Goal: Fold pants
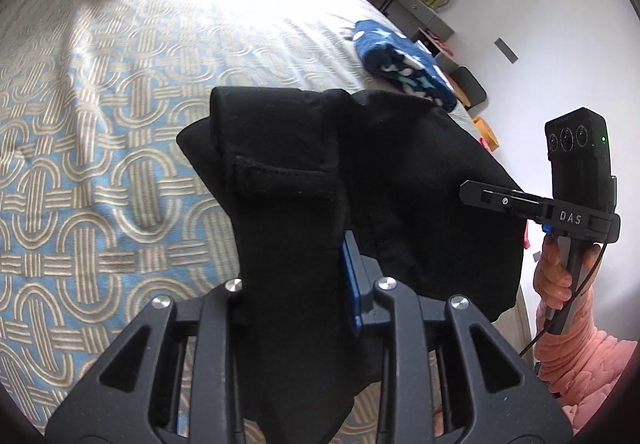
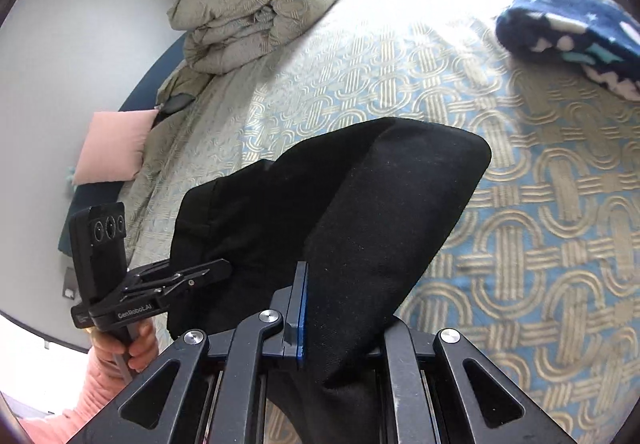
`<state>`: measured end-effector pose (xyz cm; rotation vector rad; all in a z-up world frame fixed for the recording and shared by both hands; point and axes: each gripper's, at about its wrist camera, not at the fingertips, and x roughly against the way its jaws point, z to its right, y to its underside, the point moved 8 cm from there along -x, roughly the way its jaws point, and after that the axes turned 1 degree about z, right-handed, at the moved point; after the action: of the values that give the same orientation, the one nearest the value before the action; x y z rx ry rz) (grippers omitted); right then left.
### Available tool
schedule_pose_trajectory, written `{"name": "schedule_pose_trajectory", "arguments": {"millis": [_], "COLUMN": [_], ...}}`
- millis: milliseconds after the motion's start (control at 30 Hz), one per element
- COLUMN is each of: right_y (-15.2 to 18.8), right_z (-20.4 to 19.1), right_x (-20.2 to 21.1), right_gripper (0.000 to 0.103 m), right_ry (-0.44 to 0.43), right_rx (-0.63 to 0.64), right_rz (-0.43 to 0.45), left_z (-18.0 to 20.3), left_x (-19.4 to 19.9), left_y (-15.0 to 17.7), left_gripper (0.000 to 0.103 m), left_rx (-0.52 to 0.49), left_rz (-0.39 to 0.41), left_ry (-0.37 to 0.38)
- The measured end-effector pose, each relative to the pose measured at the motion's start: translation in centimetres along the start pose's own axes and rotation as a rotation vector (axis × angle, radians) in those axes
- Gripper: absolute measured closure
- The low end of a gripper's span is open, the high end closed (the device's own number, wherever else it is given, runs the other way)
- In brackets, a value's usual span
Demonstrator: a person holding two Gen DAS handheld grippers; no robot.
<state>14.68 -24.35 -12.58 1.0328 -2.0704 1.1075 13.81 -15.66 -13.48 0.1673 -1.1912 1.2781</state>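
Only at right wrist view's left, pink pillow (image 2: pixel 112 146) beside black pants (image 2: pixel 360 204)

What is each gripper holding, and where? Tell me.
Both hold the black pants: the left gripper clamps a bunched fold, the right gripper another fold at the opposite end.

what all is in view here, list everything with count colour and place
pants: one, black, held up over the bed by both grippers
bedspread: one, blue and beige looped pattern, covering the bed
folded duvet: one, beige, far end of the bed
fleece bundle: one, navy with pale stars, far edge of the bed
cushion: one, pink, beside the bed by the wall
shelves: one set, grey, against the wall
left gripper: black, jaws shut on pants
right gripper: black, jaws shut on pants
sleeves: pink
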Motion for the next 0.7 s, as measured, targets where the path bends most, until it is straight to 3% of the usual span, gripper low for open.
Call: {"name": "schedule_pose_trajectory", "arguments": {"millis": [267,700], "right_y": [1.0,2.3], "right_z": [1.3,10.1], "right_x": [5.0,17.3], "right_gripper": [0.093,0.093], "right_ry": [0.035,0.17], "right_rx": [-0.006,-0.111], "right_rz": [0.085,0.28], "left_z": [5.7,20.4], "left_x": [-0.5,-6.8], "left_y": [-0.7,-4.4], "left_gripper": [0.073,0.073], "left_rx": [-0.083,-0.289], "left_rz": [-0.007,-0.066], "left_ry": [0.026,0.133]}}
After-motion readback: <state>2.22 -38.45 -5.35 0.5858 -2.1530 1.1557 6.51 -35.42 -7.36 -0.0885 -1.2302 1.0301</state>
